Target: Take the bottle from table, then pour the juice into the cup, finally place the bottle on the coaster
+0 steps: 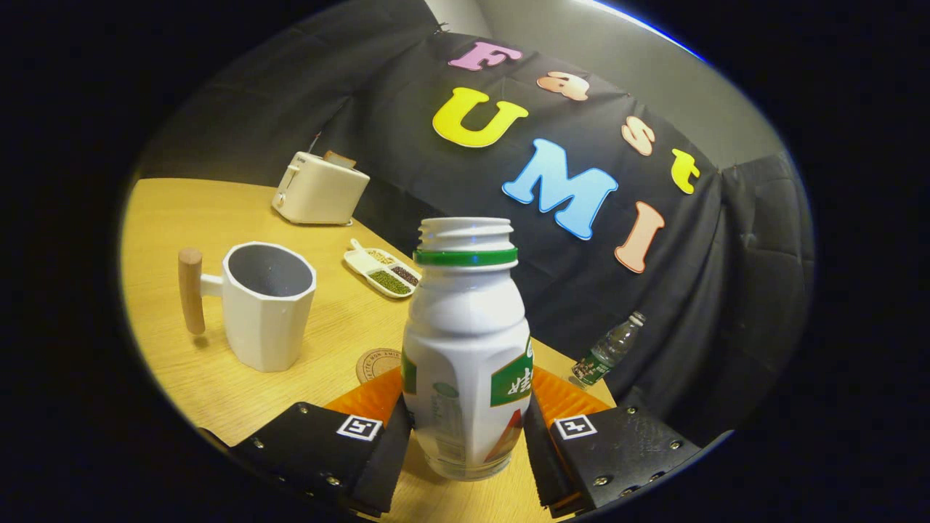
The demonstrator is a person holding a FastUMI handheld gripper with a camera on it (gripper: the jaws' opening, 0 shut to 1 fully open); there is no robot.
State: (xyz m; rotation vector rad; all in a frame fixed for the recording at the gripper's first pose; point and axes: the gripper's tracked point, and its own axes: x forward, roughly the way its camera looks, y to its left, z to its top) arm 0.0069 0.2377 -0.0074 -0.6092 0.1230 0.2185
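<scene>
A white bottle (465, 341) with a green neck ring and no cap stands between my fingers, tilted slightly with the view. My gripper (465, 421) is shut on it, one finger pressing each side of its lower body. To the left, beyond the fingers, a white faceted cup (267, 305) with a wooden handle stands on the wooden table (174, 218), its mouth open and its inside looking empty. A round cork coaster (377, 364) lies on the table between the cup and the bottle, partly hidden behind the bottle and the left finger.
A cream toaster (320, 189) sits at the table's back edge. A white divided dish (383, 272) of beans and grains lies behind the cup. A small clear water bottle (607, 351) stands near the table's right edge, by the black cloth wall.
</scene>
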